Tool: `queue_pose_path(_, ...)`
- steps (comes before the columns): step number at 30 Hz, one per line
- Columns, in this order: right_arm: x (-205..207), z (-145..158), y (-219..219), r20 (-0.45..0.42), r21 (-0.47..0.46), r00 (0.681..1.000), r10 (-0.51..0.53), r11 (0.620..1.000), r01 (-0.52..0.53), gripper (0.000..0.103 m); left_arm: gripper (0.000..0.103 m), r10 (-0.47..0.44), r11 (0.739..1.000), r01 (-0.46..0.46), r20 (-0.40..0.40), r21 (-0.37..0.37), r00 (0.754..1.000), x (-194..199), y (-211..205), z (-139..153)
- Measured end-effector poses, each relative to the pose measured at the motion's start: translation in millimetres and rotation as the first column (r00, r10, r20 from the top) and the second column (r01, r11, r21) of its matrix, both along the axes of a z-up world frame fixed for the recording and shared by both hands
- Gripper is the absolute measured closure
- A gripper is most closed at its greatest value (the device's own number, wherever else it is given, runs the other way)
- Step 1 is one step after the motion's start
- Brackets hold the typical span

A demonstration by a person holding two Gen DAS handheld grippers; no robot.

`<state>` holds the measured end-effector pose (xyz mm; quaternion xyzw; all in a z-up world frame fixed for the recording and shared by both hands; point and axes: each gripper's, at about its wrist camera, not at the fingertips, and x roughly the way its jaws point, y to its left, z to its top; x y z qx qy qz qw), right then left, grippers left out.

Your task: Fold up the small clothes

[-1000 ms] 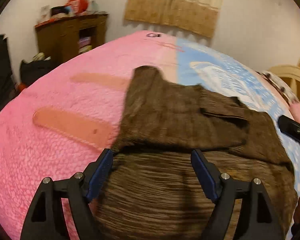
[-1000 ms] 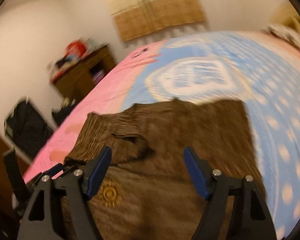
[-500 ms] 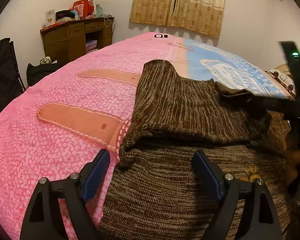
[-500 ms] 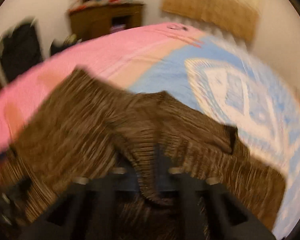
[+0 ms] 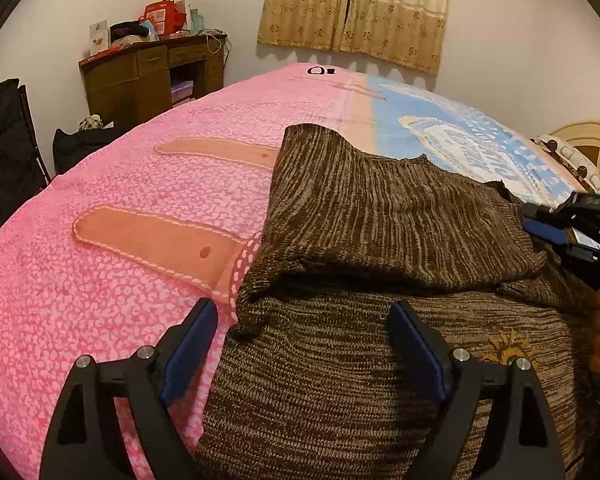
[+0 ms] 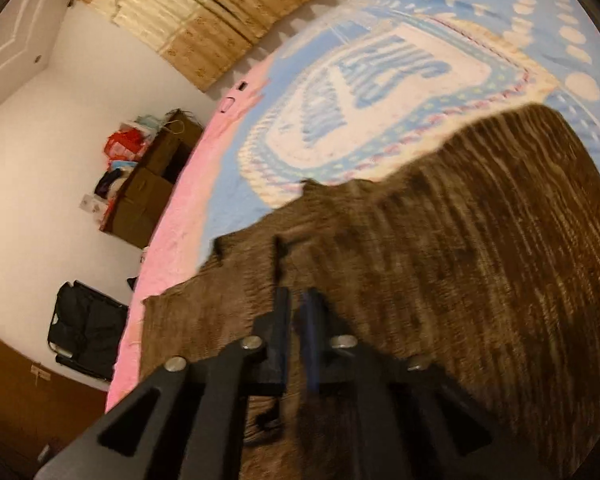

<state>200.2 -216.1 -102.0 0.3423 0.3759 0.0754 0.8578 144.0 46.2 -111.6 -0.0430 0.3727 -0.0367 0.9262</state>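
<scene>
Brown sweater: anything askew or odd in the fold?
Slightly. The brown sweater has its left part folded over the body, but the fold edge bunches into a rumpled lip near the left gripper. The right gripper pinches fabric, jaws closed. No damage visible.

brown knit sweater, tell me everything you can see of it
The brown marled knit sweater lies on the pink and blue patterned bedspread, soft, ribbed and mottled dark and tan. One part is folded over the body, leaving a thick rolled edge across the middle. A small yellow sun motif shows near its right side. The left gripper hovers open above the near part; the right gripper is shut on a pinch of its fabric, seen blurred.
</scene>
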Motion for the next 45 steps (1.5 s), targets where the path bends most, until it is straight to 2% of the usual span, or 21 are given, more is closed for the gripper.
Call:
queue_pose_path(2, -6.9, 6.2, 7.3, 0.009, 0.013, 0.999, 0.042, 0.999, -0.042, 0.052, 0.014, -0.001, 1.0, 0.001, 0.001, 0.001, 1.0, 0.7, 0.4, -0.9)
queue_pose_path(3, -11.6, 8.8, 12.2, 0.012, -0.004, 0.998, 0.054, 0.999, -0.053, 0.049, 0.014, -0.001, 1.0, 0.001, 0.0, 0.004, 1.0, 1.3, -0.4, -0.9)
queue_pose_path(5, -16.9, 12.1, 27.5, -0.001, -0.13, 0.997, 0.078, 0.989, -0.077, 0.049, 0.014, 0.0, 1.0, 0.0, 0.0, 0.008, 1.0, 1.7, -0.9, -0.2)
queue_pose_path(8, -21.4, 13.0, 46.4, -0.007, -0.233, 0.991, 0.13, 0.964, -0.128, 0.049, 0.014, 0.0, 1.0, 0.0, 0.0, 0.01, 1.0, 2.5, -1.6, -0.4)
queue_pose_path(9, -21.1, 12.9, 53.4, -0.01, -0.284, 0.99, 0.142, 0.949, -0.139, 0.054, 0.014, 0.0, 1.0, 0.0, 0.0, 0.009, 1.0, 2.3, -1.4, -0.5)
queue_pose_path(11, -20.0, 11.7, 68.1, -0.03, -0.392, 0.986, 0.164, 0.905, -0.163, 0.09, 0.014, -0.001, 1.0, 0.001, 0.002, 0.003, 1.0, 2.2, -1.4, -0.2)
queue_pose_path(15, -15.0, 9.9, 77.4, -0.037, -0.464, 0.979, 0.201, 0.864, -0.196, 0.093, 0.014, -0.004, 0.997, 0.005, 0.022, -0.075, 1.0, 0.2, 7.2, 1.2)
queue_pose_path(17, -24.1, 20.3, 73.3, 0.012, -0.472, 0.982, 0.187, 0.867, -0.159, 0.094, 0.014, 0.0, 0.989, 0.005, 0.037, -0.147, 0.999, -1.2, 16.4, 1.7)
queue_pose_path(19, -29.0, 29.9, 68.9, 0.054, -0.481, 0.985, 0.161, 0.869, -0.116, 0.094, 0.014, 0.003, 0.983, 0.004, 0.042, -0.182, 0.999, -1.2, 20.5, 1.7)
queue_pose_path(22, -39.5, 31.5, 60.3, 0.057, -0.516, 0.992, 0.113, 0.854, -0.068, 0.094, 0.014, 0.006, 0.99, -0.001, 0.038, -0.143, 0.999, 0.4, 13.9, 2.4)
queue_pose_path(24, -36.3, 20.5, 59.9, 0.028, -0.502, 0.992, 0.121, 0.86, -0.091, 0.093, 0.014, 0.009, 0.994, -0.005, 0.033, -0.112, 0.999, 1.5, 8.7, 2.8)
queue_pose_path(26, -33.1, 1.1, 57.0, -0.033, -0.445, 0.989, 0.144, 0.884, -0.143, 0.087, 0.014, 0.009, 0.995, -0.006, 0.028, -0.1, 1.0, 2.3, 7.1, 3.1)
queue_pose_path(27, -35.1, 0.4, 54.2, -0.013, -0.427, 0.99, 0.137, 0.895, -0.129, 0.085, 0.014, 0.01, 0.995, -0.007, 0.024, -0.1, 1.0, 2.5, 7.3, 4.0)
queue_pose_path(30, -36.4, 8.4, 38.4, -0.008, -0.333, 0.992, 0.122, 0.936, -0.118, 0.058, 0.014, 0.024, 0.994, -0.023, 0.015, -0.102, 1.0, 0.6, 10.4, 8.9)
queue_pose_path(31, -40.6, 13.9, 32.2, 0.011, -0.327, 0.996, 0.091, 0.941, -0.083, 0.058, 0.014, 0.037, 0.995, -0.035, 0.022, -0.096, 0.999, -2.7, 11.7, 12.5)
queue_pose_path(33, -51.1, 27.9, 21.3, 0.078, -0.356, 0.996, 0.039, 0.934, -0.009, 0.063, 0.014, 0.037, 0.996, -0.033, 0.054, -0.08, 0.998, -9.0, 11.6, 23.1)
queue_pose_path(35, -55.9, 39.4, 19.7, 0.106, -0.409, 0.993, 0.047, 0.912, 0.001, 0.084, 0.014, 0.019, 0.998, -0.014, 0.08, -0.066, 0.997, -10.7, 7.0, 36.0)
queue_pose_path(39, -36.9, 45.1, 35.9, 0.094, -0.477, 0.989, 0.112, 0.877, -0.054, 0.084, 0.013, 0.013, 0.999, -0.009, 0.131, -0.032, 0.991, 8.1, -4.0, 54.6)
queue_pose_path(42, -6.8, 29.4, 50.3, 0.042, -0.47, 0.986, 0.162, 0.874, -0.123, 0.084, 0.013, 0.073, 0.994, -0.076, 0.045, 0.077, 0.996, 42.0, -11.5, 37.2)
queue_pose_path(44, 15.5, 2.2, 57.4, -0.059, -0.436, 0.983, 0.173, 0.881, -0.182, 0.083, 0.013, 0.119, 0.981, -0.107, -0.067, 0.161, 0.991, 62.7, -10.9, 11.9)
queue_pose_path(45, 18.1, -0.5, 59.1, -0.046, -0.441, 0.985, 0.167, 0.881, -0.17, 0.083, 0.013, 0.124, 0.981, -0.107, -0.098, 0.165, 0.987, 66.8, -7.5, 3.5)
